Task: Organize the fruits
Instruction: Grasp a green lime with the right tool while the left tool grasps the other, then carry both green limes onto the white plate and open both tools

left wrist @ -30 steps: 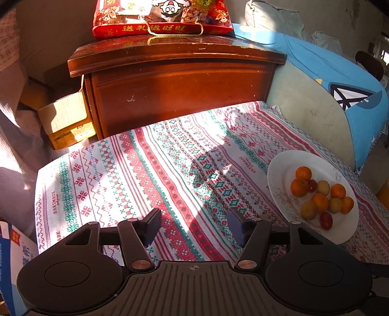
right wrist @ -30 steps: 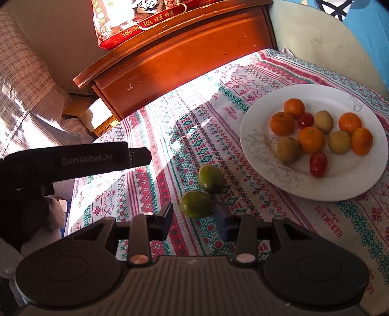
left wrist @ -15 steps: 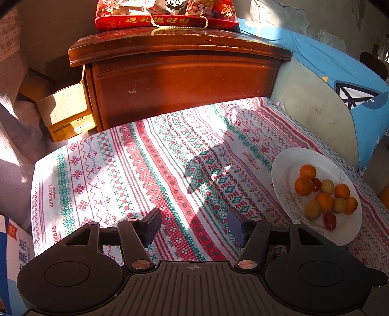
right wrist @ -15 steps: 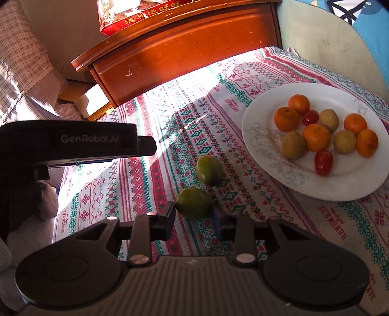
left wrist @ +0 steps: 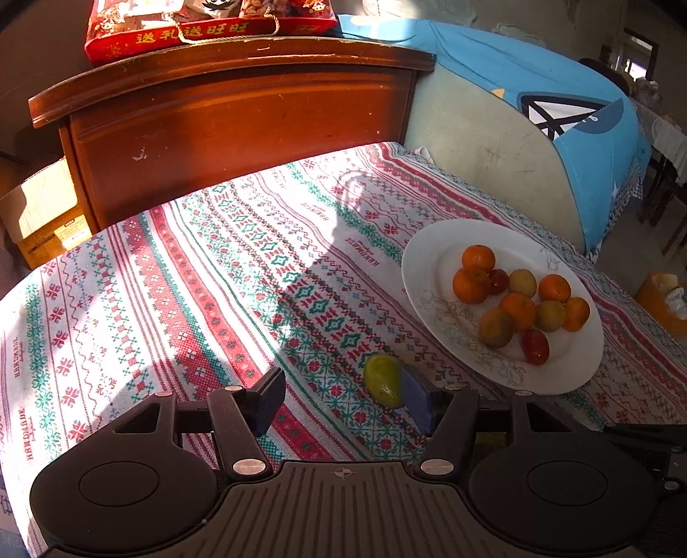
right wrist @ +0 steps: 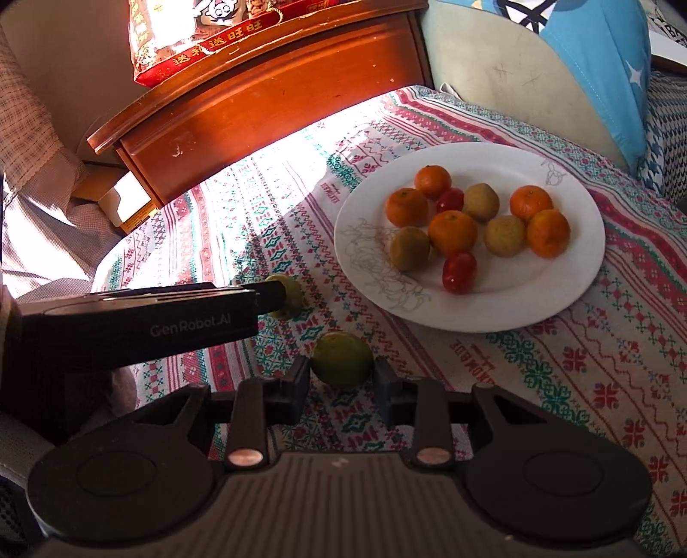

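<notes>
Two green fruits lie on the patterned tablecloth (left wrist: 171,300). In the right wrist view the nearer green fruit (right wrist: 341,358) sits on the cloth between the tips of my right gripper (right wrist: 341,386), whose pads touch both its sides. The other green fruit (left wrist: 383,380) lies between the fingers of my left gripper (left wrist: 343,401), close against the right pad, with a wide gap to the left pad. From the right wrist view the left gripper (right wrist: 270,296) reaches in from the left, partly covering that fruit (right wrist: 292,296). The white plate (left wrist: 429,266) (right wrist: 558,279) holds several oranges, brownish fruits and two red ones.
A dark wooden cabinet (left wrist: 240,120) with a red gift box (left wrist: 206,25) on top stands behind the table. A blue-covered cushion (left wrist: 558,107) borders the far right edge. A cardboard box (left wrist: 38,214) sits at the left. A checked sleeve (right wrist: 34,150) shows at the left.
The left gripper came down and right, so the far green fruit now lies between its fingers. The right gripper's jaws narrowed onto the near green fruit.
</notes>
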Available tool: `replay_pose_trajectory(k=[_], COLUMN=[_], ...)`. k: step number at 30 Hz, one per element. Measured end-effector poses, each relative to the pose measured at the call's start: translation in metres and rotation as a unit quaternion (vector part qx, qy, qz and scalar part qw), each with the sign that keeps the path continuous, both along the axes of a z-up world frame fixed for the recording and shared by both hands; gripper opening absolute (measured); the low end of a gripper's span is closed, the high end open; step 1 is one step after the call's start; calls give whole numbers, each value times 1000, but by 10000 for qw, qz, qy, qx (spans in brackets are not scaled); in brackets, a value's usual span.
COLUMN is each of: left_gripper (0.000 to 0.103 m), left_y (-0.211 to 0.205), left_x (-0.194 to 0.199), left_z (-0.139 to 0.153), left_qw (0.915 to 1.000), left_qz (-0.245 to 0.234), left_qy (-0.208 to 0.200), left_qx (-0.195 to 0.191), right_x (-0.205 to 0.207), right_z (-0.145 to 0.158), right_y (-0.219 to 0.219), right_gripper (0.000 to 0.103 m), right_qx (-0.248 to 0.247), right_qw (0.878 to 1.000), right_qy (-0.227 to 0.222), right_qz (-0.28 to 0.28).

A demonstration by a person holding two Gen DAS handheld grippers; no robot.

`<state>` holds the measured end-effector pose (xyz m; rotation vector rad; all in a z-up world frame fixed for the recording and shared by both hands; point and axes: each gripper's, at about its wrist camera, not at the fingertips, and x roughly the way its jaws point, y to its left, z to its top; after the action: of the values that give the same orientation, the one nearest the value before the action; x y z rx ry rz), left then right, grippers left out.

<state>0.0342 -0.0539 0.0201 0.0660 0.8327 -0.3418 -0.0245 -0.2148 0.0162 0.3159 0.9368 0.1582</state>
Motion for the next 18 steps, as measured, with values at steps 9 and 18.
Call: replay_pose_trajectory(k=[9,18], left_gripper=[56,33], left_y=[-14,-17], left_x=[4,1], left_z=[-12,-18], left_qw=[9998,9997], left_qz=[-159,-219], left_qy=[-51,-82], left_qx=[-69,14], right_x=[-2,-3], right_z=[-1,-1], right_y=[-12,-18], right_gripper=[32,32], right_qx=[17,31], right_qw=[9998,9995], right_qy=[60,65], right_qz=[-204,-291])
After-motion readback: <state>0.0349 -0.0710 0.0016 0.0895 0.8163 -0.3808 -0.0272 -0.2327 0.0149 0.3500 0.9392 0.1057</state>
